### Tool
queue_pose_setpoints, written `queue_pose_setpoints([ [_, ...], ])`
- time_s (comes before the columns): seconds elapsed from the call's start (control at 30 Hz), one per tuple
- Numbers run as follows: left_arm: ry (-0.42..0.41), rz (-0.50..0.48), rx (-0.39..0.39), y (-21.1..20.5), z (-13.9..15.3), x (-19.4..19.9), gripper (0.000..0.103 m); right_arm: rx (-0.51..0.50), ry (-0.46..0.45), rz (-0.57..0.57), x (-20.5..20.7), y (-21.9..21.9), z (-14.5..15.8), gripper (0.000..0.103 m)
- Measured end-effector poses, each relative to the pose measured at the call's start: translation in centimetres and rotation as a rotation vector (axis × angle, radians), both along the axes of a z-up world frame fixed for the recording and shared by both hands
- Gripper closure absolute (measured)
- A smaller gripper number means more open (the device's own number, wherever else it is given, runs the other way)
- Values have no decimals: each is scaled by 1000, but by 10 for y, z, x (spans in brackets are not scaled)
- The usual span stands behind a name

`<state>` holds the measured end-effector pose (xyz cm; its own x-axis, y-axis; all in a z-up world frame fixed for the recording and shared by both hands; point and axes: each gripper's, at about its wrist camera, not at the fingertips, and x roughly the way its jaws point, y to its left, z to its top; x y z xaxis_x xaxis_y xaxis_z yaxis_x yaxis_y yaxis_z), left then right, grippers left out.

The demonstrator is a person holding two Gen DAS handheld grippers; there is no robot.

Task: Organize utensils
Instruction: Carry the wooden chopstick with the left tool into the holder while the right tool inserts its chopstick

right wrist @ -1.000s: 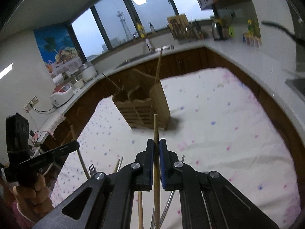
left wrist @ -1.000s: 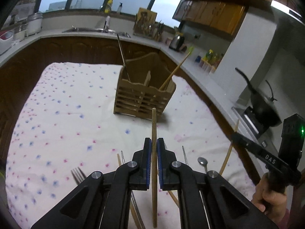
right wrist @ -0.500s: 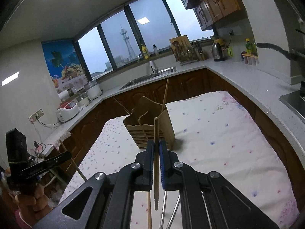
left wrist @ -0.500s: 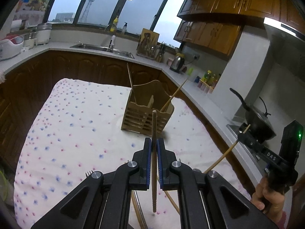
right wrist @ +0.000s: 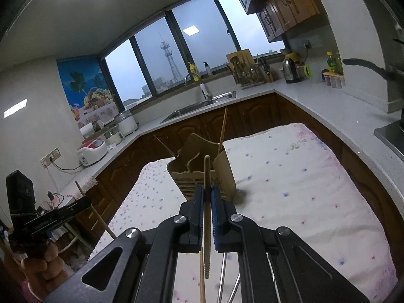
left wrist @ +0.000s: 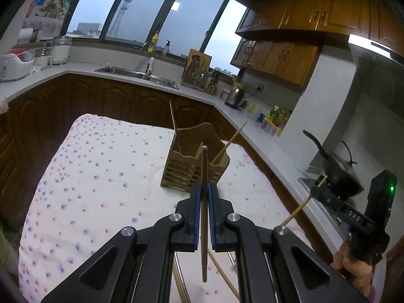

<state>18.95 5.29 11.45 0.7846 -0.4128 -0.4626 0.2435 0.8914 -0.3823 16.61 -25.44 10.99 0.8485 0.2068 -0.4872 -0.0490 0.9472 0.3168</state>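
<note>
While both tools hang above the flower-print cloth, I log: left gripper clamped on one wooden chopstick, upright between the pads; right gripper clamped on a second chopstick. Wooden utensil holder stands ahead on the cloth, two sticks leaning in it. More utensils lie below my grippers, partly hidden.

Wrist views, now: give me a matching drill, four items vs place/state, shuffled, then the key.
Items:
1. left tool
2. right tool
3. wooden holder
4. kettle

States:
A. stands on the floral cloth, two sticks in it
B. shut on a chopstick, sink ahead
C. on the counter
D. shut on a chopstick, wok at right

Pairs: 1-D, 2-B, 3-A, 4-C
</note>
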Motion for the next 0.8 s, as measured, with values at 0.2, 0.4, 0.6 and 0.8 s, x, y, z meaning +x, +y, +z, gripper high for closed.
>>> queue_pose_setpoints([
  [0.2,-33,28,-10,4,7,12,99,7,-34,-1,14,-1,11,97],
  [0.4,-101,65,1,3,20,35,99,13,-80,-3,38,-3,25,97],
  [0.6,-165,91,15,-1,30,64,99,19,-143,-8,70,-6,46,97],
  [0.8,-221,118,19,-4,32,103,99,23,-218,-27,103,-9,63,97],
])
